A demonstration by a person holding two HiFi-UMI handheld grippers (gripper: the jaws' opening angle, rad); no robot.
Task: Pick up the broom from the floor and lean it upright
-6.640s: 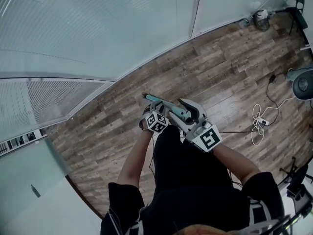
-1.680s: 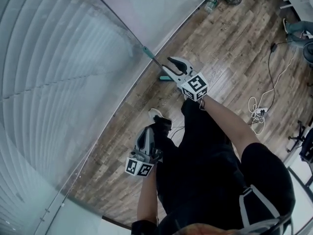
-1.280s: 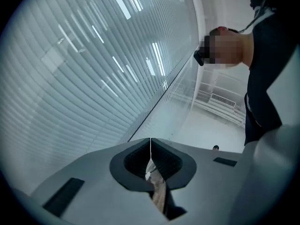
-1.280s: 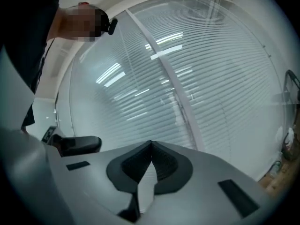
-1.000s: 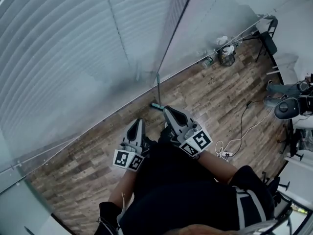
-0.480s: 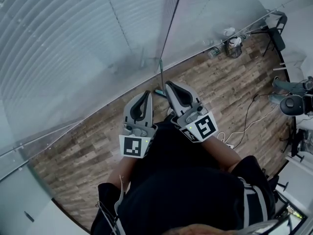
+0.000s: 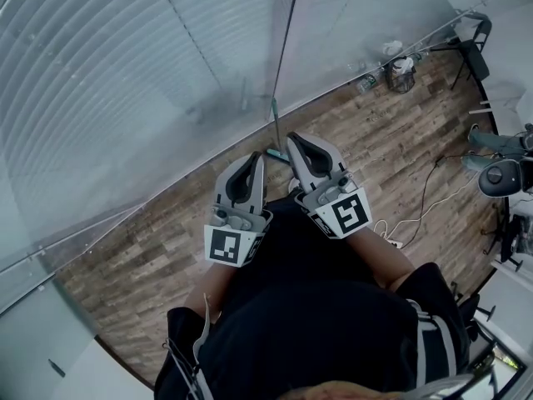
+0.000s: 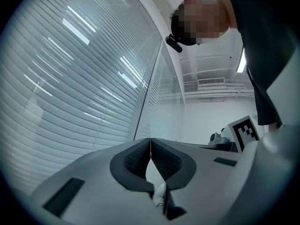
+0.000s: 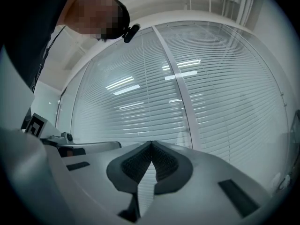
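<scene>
The broom [image 7: 276,126] stands upright against the glass wall, a thin handle with a teal head [image 7: 276,154] on the wood floor. Neither gripper touches it. In the head view my left gripper [image 7: 257,156] and right gripper [image 7: 292,137] are held side by side in front of the body, both pointing toward the wall, with the broom's foot showing between them. The left gripper view shows the left gripper [image 8: 150,141] shut with nothing between its pads. The right gripper view shows the right gripper [image 9: 151,144] shut and empty too, with only blinds beyond it.
A glass wall with blinds [image 7: 125,98] runs along the floor's far edge. A bin and bottles [image 7: 400,67] and a chair [image 7: 475,44] stand at the back right. White cables [image 7: 416,211] and a fan [image 7: 502,175] lie at the right on the wood floor [image 7: 150,248].
Both grippers held the broom at first, then the right alone set it against the wall and let go. Both have since risen side by side; the last half second shows hardly any motion.
</scene>
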